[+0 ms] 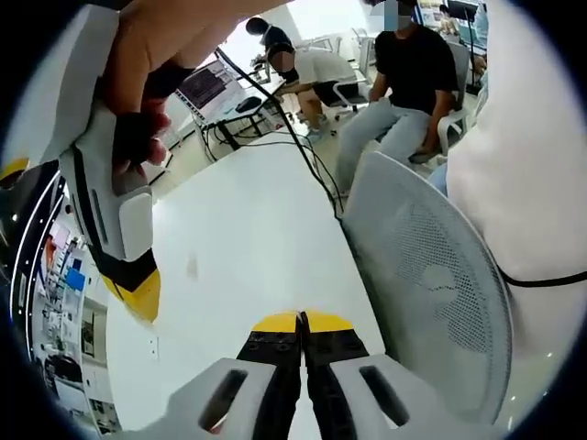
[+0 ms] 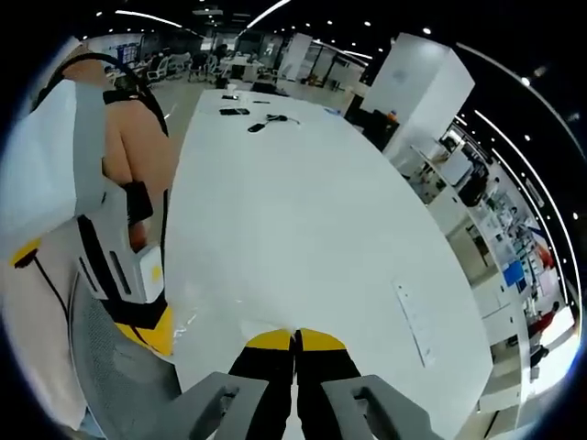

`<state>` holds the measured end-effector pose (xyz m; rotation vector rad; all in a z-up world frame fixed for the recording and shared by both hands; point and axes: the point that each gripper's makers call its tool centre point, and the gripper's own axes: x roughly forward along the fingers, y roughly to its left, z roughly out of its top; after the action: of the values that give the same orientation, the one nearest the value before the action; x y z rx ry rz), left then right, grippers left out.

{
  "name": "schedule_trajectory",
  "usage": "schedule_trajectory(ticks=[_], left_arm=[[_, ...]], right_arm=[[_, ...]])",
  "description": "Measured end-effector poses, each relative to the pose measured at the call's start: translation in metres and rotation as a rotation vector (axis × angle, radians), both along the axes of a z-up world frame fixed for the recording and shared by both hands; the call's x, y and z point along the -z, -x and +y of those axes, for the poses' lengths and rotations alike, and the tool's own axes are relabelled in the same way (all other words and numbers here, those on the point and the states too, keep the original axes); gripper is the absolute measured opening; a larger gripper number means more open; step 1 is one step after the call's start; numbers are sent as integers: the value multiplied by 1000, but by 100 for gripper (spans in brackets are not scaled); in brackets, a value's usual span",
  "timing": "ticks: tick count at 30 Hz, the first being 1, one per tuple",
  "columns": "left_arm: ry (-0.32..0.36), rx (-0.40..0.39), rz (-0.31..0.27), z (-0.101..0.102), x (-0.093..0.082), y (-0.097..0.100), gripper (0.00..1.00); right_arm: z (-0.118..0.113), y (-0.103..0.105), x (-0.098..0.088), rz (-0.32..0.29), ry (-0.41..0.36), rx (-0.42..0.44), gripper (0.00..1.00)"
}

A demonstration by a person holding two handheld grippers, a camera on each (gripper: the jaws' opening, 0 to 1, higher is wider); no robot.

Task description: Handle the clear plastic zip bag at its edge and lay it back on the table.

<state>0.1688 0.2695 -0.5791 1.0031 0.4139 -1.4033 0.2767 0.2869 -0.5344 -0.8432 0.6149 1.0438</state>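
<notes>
Bag (image 2: 194, 316), faint sheen lower left on table (image 2: 303, 211), likely limp, slippery, best pinched at edge; left fingers (image 1: 275, 346) and right fingers (image 2: 268, 356) closed.

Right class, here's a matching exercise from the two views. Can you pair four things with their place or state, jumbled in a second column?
Things:
1. mesh chair
2. black cable
3. left gripper
4. small dark items

Place or state:
A. jaws shut, yellow tips together
B. lying at the far end of the table, right gripper view
C. grey, beside the white table
D. thin, stretching away from the chair's top

Pairs: 1-C, 2-D, 3-A, 4-B
</notes>
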Motion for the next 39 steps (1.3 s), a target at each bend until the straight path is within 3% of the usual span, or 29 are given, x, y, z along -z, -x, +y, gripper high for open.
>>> schedule_trajectory(ticks=[23, 39], left_arm=[[0, -11, 1, 0, 2, 1, 0], [14, -22, 8, 3, 1, -1, 0]], right_arm=[[2, 3, -6, -87, 26, -35, 0], [4, 2, -9, -103, 22, -36, 0]])
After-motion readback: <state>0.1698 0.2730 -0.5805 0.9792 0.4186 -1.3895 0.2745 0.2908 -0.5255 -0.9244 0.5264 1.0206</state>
